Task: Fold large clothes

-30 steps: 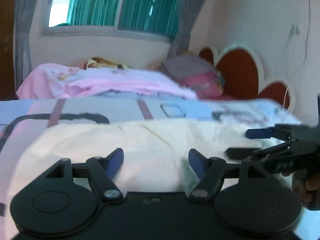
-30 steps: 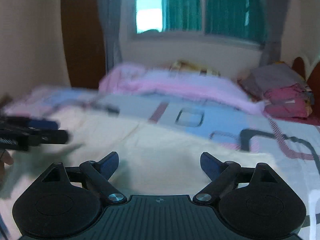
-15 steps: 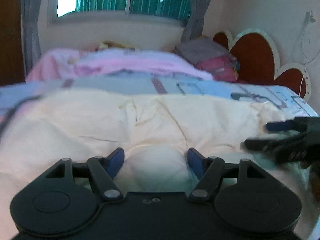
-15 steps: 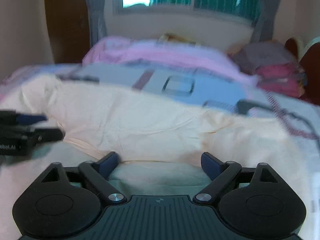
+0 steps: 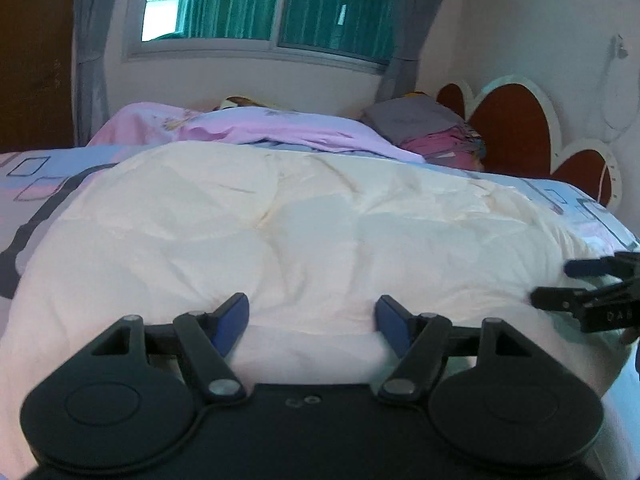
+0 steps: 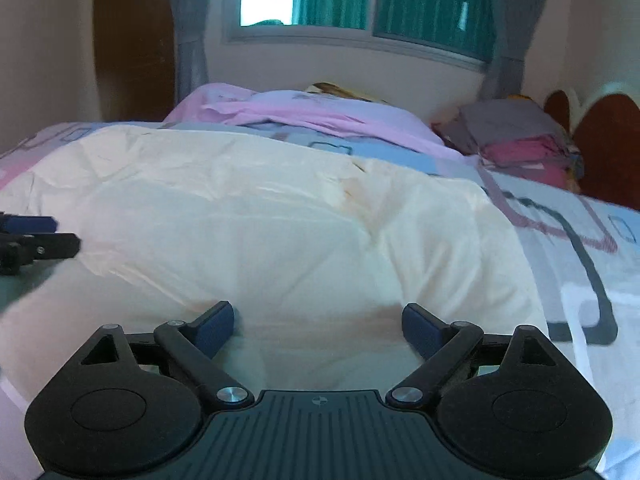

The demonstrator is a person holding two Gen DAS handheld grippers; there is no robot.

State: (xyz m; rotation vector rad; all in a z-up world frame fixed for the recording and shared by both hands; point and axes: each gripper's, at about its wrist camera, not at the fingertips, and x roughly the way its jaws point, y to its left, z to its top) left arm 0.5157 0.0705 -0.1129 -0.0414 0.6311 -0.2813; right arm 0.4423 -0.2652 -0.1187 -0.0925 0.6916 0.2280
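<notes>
The near edge of the cream cloth [image 5: 320,240] is hidden behind the gripper body in both views. The right gripper [image 5: 560,286] is cut off by the picture's right edge, so whether it grips cloth is unclear.

The cream garment [image 5: 320,216] was soft, creased, matt cloth on a printed cotton bedsheet [image 6: 580,240]; the left gripper [image 5: 312,316] was matt black plastic.

cream garment [image 5: 320,216] lies spread, wrinkled, across the bed.
</notes>
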